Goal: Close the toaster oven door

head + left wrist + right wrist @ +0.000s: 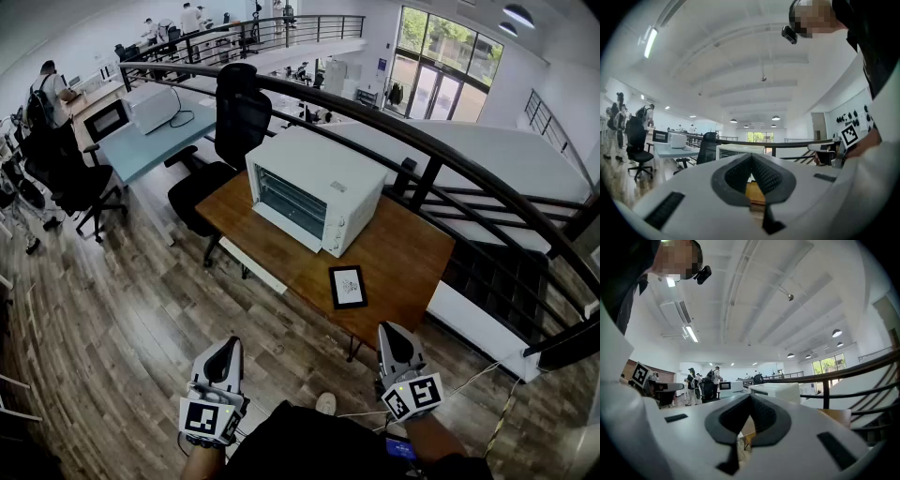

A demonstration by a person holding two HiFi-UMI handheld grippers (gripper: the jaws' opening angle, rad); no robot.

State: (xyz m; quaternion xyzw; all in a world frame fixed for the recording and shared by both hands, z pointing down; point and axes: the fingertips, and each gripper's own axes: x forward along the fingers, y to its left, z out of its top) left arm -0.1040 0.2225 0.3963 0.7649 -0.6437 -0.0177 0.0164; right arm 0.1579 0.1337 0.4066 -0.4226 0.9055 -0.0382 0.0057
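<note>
Only your head view took in the whole toaster oven (317, 190) on the wooden table (403, 272), framed card (348, 286) beside it; your gripper views caught just its top. Left gripper (231, 343) and right gripper (392, 330) were clenched on nothing, short of the table. The oven's long side ran upper-left to lower-right, glass door facing lower left

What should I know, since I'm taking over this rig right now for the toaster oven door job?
Left gripper: shut, empty, held short of the table.
Right gripper: shut, empty, likewise clear of the table.
Toaster oven: stands on the table. Its door looks upright against the front, so seemingly closed already.
Left to do: step closer and confirm; push the door shut if it is ajar.
</note>
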